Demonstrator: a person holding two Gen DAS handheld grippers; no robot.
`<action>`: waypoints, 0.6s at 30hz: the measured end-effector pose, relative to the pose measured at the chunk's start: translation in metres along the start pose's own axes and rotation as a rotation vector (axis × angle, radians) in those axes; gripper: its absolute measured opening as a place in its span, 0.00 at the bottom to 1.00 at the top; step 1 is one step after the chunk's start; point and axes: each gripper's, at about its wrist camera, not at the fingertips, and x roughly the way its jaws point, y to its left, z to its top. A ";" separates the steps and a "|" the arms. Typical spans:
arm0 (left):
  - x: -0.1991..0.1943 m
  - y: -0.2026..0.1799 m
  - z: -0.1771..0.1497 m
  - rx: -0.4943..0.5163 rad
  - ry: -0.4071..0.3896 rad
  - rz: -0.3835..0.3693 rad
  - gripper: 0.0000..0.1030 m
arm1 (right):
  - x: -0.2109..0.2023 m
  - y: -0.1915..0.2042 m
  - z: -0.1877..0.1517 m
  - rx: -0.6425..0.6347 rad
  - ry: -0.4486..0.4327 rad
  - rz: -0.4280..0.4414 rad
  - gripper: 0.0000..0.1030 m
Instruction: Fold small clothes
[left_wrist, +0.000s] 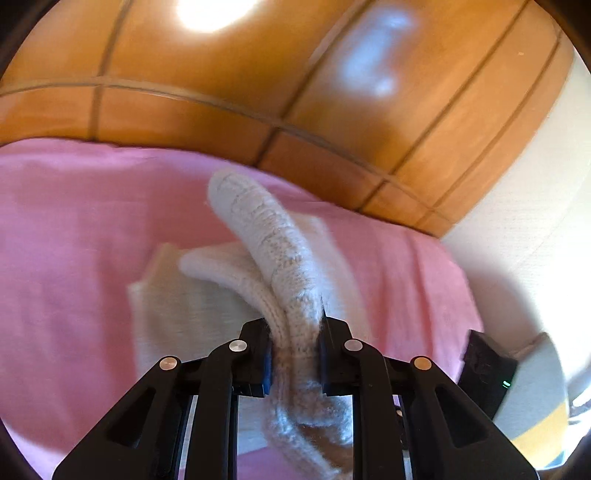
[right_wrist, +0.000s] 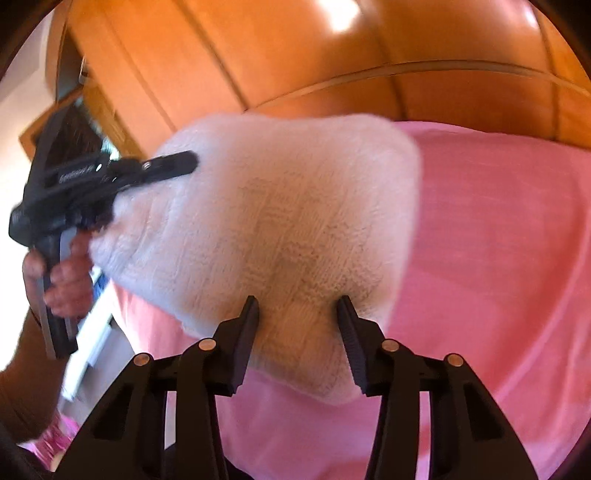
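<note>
We start on the left. Our left gripper (left_wrist: 295, 354) has its fingers (left_wrist: 266, 363) squeezed tight on a bunched edge of the white knit (left_wrist: 258, 236), and that edge is lifted up off the pink sheet (left_wrist: 74, 229). From the right camera we can see this same gripper (right_wrist: 184, 162) off to the side, held by a hand (right_wrist: 62, 280), with the soft cloth hanging from it. In the middle, the rest of the knit (right_wrist: 280, 221) lies spread over the pink sheet (right_wrist: 498, 258), with the wooden wall (right_wrist: 295, 55) behind. On the right, our right gripper (right_wrist: 297, 332) has its fingers (right_wrist: 245, 332) partly open, one on each side of the near edge of the knit. They do not look like they pinch it. So we think the fold has only begun: one edge is up and not yet laid over. We still have to bring it across, put it down flat and smooth it. We cannot tell what kind of clothing it is.
</note>
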 end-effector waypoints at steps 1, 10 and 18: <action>0.002 0.013 -0.005 -0.018 0.015 0.037 0.16 | 0.012 0.008 -0.001 -0.009 0.022 -0.003 0.43; 0.041 0.095 -0.050 -0.224 0.083 0.121 0.21 | 0.044 0.044 -0.014 -0.153 0.116 -0.092 0.44; -0.019 0.068 -0.033 -0.137 -0.126 0.214 0.33 | 0.026 0.036 0.036 -0.131 0.019 -0.079 0.55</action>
